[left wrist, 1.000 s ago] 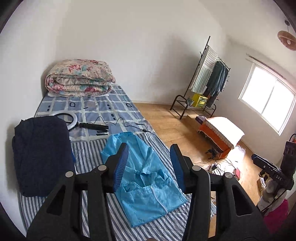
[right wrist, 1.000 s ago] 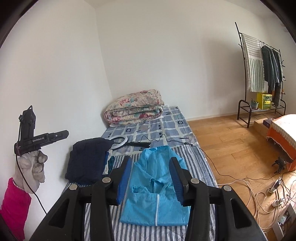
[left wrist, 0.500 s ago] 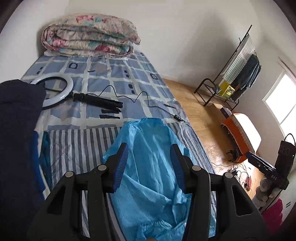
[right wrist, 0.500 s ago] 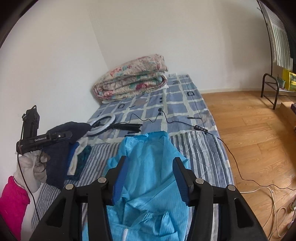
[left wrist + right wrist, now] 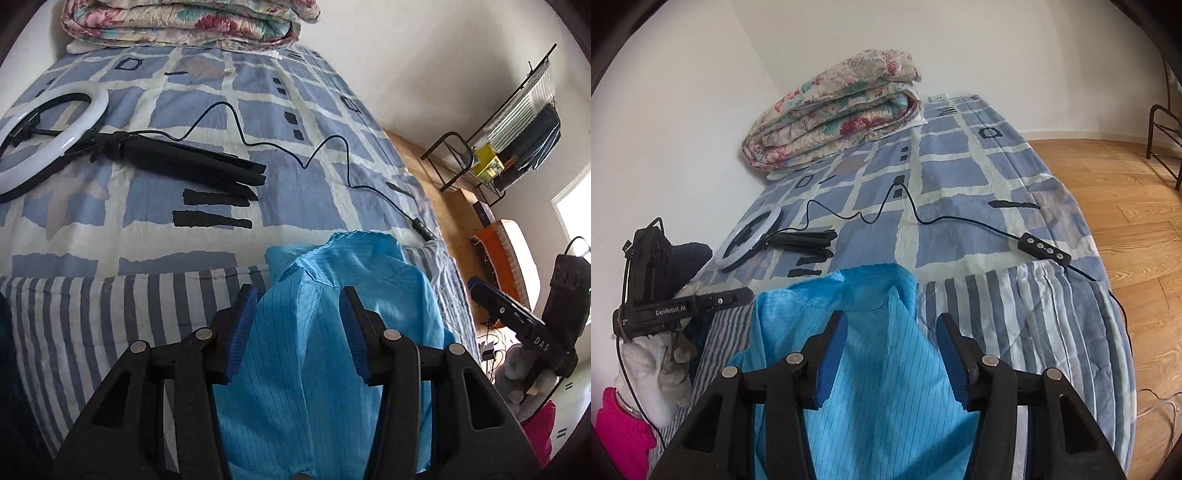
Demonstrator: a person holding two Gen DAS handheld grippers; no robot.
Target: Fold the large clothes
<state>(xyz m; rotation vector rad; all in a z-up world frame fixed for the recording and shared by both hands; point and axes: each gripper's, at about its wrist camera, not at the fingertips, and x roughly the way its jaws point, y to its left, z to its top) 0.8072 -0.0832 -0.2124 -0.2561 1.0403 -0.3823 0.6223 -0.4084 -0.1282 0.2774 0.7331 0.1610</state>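
The light blue garment (image 5: 332, 332) lies spread on the striped blanket (image 5: 92, 332) at the near end of the bed (image 5: 960, 173), its far hem rumpled into a raised fold where the stripes give way to the checked blue sheet. Both tools now hang low over it: a second ago each saw the whole bed and much of the room from higher up and further back, whereas now the blue cloth fills the lower middle of both views. The left tool (image 5: 297, 317) has its jaws apart over the garment, the pads pressing on nothing, with the same gap as before. The right tool (image 5: 892, 345) is likewise unclenched above the cloth and gripping nothing, its gap a little wider than a second ago. In the right wrist view a gloved left hand (image 5: 657, 365) with a pink sleeve (image 5: 620, 432) holds the other tool at the bed's left edge. Beyond the garment a ring light (image 5: 48, 136) on its folded black stand (image 5: 184, 162) lies on the sheet, its cable (image 5: 923, 218) running to an inline remote (image 5: 1047, 249) near the bed's right edge. A folded floral quilt (image 5: 834, 110) sits at the head against the wall, a dark garment (image 5: 689, 258) lies at the left, and a clothes rack (image 5: 517, 122) stands on the wooden floor (image 5: 1126, 203).
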